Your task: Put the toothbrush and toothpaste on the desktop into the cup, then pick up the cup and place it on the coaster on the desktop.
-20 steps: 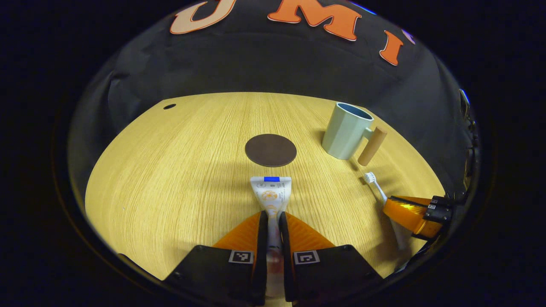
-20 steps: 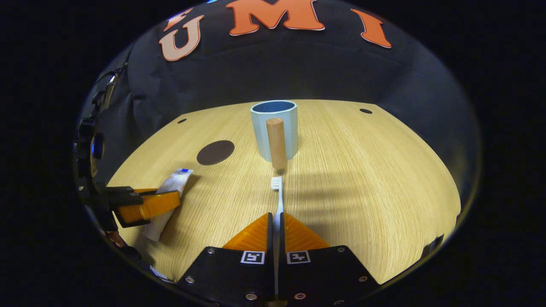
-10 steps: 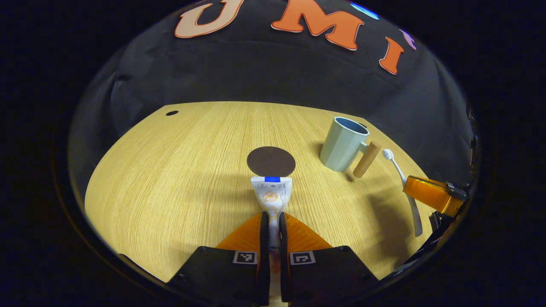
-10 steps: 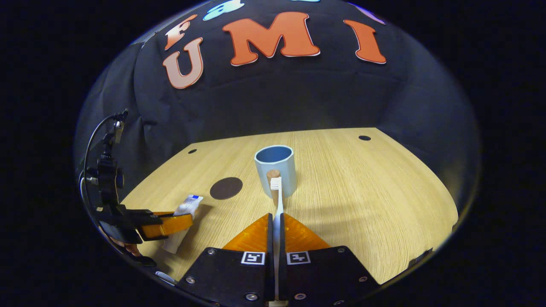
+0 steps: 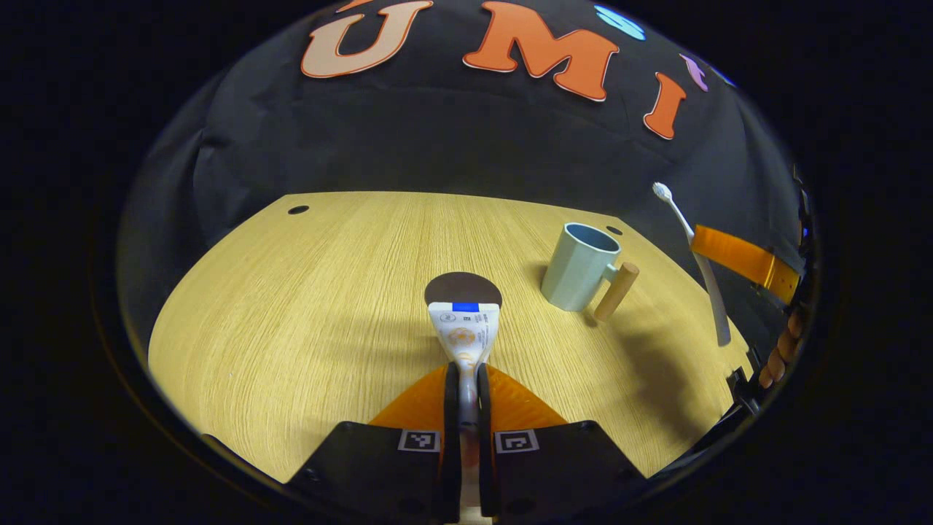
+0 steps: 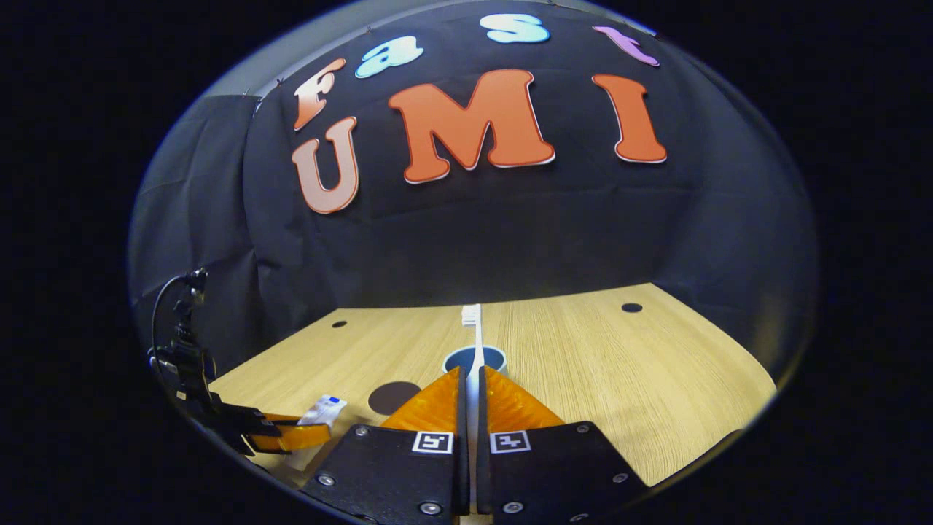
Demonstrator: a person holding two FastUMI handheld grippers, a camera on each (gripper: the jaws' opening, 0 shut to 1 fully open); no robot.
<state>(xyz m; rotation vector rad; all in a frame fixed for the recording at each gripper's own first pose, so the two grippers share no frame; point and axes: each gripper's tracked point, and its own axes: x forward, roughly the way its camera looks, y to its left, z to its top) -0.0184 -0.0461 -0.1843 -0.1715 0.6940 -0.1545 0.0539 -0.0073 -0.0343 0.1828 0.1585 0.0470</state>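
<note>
Right gripper view: the toothbrush (image 6: 472,343) is pinched between the two fingers of the right hand-held gripper (image 6: 471,379). It is held well above the worktop (image 6: 656,379). Its long axis runs straight out along the fingers, bristles at the far end. The cup (image 6: 474,359) is seen just ahead and below, right behind the fingertips, with its open mouth facing up. So the brush lies nearly over the cup, and a tip down into the mouth looks like the coming move.

In the left gripper view, the toothpaste (image 5: 463,332) is pinched by its narrow end in the left hand-held gripper (image 5: 464,375). Its flat wide end points forward, toward the coaster (image 5: 463,288), which lies on the worktop just past it. The cup (image 5: 580,266) stands off to the right of the coaster, upright, with its wooden handle (image 5: 616,292) turned to this side. The right hand-held gripper is judged nearer to the cup.

Small print and a round orange picture are seen on the toothpaste, but no words can be read.
</note>
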